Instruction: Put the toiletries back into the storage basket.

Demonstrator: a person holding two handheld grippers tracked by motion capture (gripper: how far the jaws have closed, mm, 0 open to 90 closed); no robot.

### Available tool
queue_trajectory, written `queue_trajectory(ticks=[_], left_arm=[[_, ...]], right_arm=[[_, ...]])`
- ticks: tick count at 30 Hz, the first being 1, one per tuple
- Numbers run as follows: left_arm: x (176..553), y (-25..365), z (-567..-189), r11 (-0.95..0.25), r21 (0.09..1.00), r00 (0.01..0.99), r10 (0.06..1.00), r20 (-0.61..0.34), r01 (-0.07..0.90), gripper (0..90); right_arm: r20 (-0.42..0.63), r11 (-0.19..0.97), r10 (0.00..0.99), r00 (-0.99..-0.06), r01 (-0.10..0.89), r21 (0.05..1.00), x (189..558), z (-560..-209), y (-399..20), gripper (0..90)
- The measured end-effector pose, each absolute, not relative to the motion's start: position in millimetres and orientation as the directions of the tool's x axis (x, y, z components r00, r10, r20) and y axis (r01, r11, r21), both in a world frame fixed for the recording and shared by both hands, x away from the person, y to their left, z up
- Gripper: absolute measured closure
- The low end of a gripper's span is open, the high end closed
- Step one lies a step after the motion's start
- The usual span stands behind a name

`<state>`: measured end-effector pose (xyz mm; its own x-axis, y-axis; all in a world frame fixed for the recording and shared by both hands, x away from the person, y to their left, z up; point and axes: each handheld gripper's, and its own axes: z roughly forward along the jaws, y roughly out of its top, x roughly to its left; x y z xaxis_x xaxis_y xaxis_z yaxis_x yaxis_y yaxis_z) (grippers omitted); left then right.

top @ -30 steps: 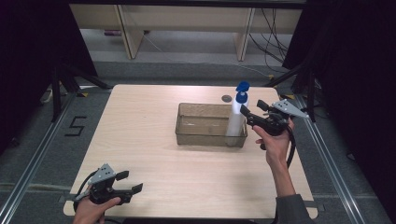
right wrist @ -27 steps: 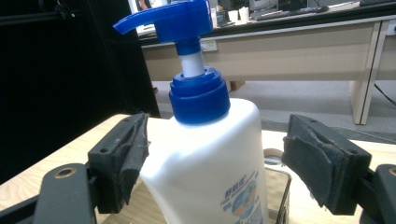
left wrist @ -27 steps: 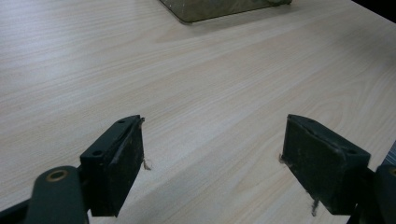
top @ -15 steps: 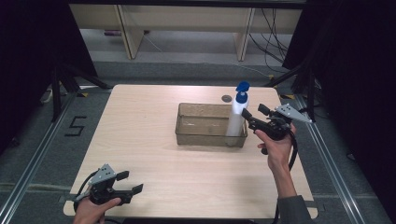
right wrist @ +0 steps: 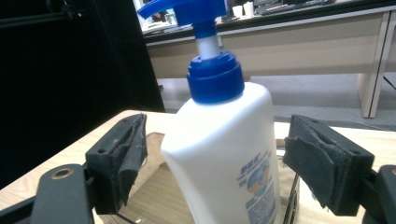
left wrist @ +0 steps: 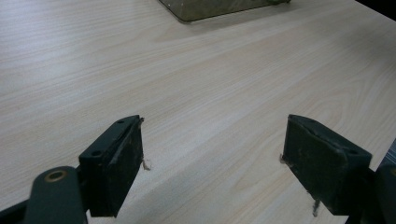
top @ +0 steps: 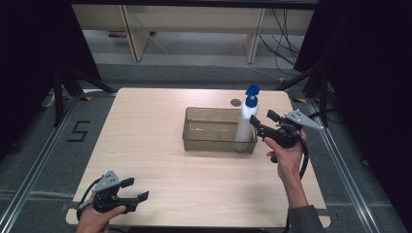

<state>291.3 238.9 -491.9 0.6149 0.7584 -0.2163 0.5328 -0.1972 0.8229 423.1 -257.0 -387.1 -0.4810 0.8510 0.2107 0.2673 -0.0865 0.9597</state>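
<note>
Left tool [top: 131,198] low at near table [top: 145,145] edge, jaws wide apart over bare wood, nothing between. Clear bin [top: 214,130] well ahead of it, its corner at top of left gripper view. Right tool [top: 260,124] at bin's right end, jaws just opened a little further, pads clear of white pump bottle [right wrist: 224,149] standing upright between them in right gripper view. Bottle in bin's right end, blue pump head [top: 252,91] on top
</note>
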Motion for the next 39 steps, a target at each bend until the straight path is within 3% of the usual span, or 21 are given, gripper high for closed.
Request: queue_trajectory(ticks=[10,33,38,39], left_arm=[[291,239,-491,-0.213,0.816,0.618,0.759,-0.208,0.537,19.7],[291,239,-492,-0.199,0.824,0.615,0.759,-0.213,0.531,19.7],[291,239,-492,-0.197,0.823,0.614,0.76,-0.215,0.532,19.7],[291,238,-492,-0.197,0.823,0.614,0.759,-0.216,0.533,19.7]], right_arm=[[0.203,-0.075,0.852,-0.483,0.272,0.959,414,-386,-256,17.5],[0.219,-0.055,0.834,-0.507,0.317,0.947,390,-402,-244,17.4],[0.179,-0.015,0.833,-0.523,0.304,0.953,386,-408,-247,17.6],[0.222,-0.046,0.83,-0.511,0.333,0.942,383,-409,-246,17.6]])
